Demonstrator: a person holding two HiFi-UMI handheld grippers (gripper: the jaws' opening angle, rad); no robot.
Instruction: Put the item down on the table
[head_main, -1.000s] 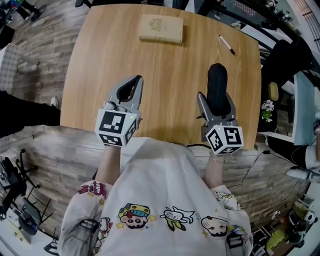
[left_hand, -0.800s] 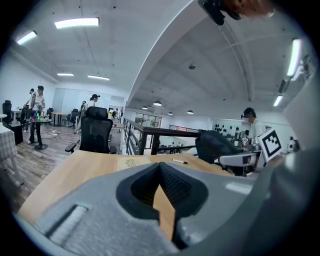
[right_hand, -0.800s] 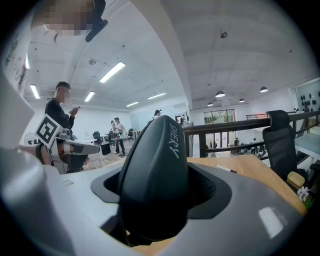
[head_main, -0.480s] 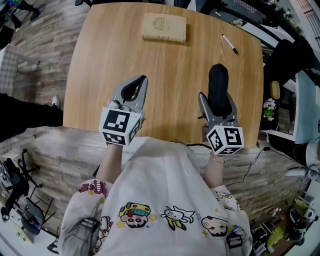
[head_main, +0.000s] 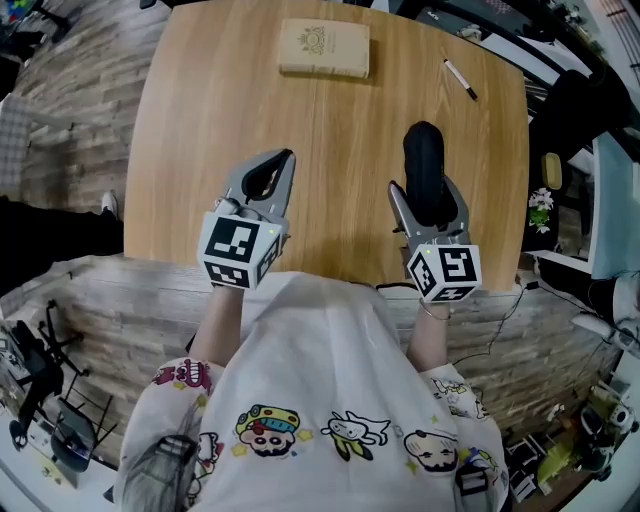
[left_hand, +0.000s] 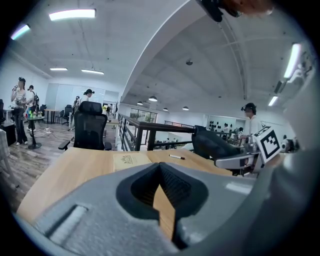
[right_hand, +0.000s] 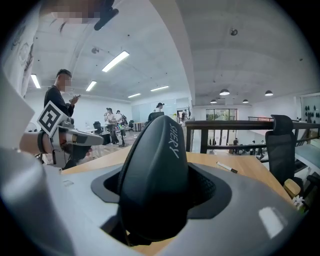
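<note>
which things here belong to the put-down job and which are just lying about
In the job: black case, clamped in the right gripper; the table it goes onto.

Lying about: tan book and pen at the table's far side; left gripper, shut and empty.

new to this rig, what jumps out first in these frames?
The black oblong case stands out first, clamped in the right gripper over the near right part of the wooden table. Next comes the left gripper, jaws together and empty, over the near left part. A tan book and a pen lie toward the table's far edge.
</note>
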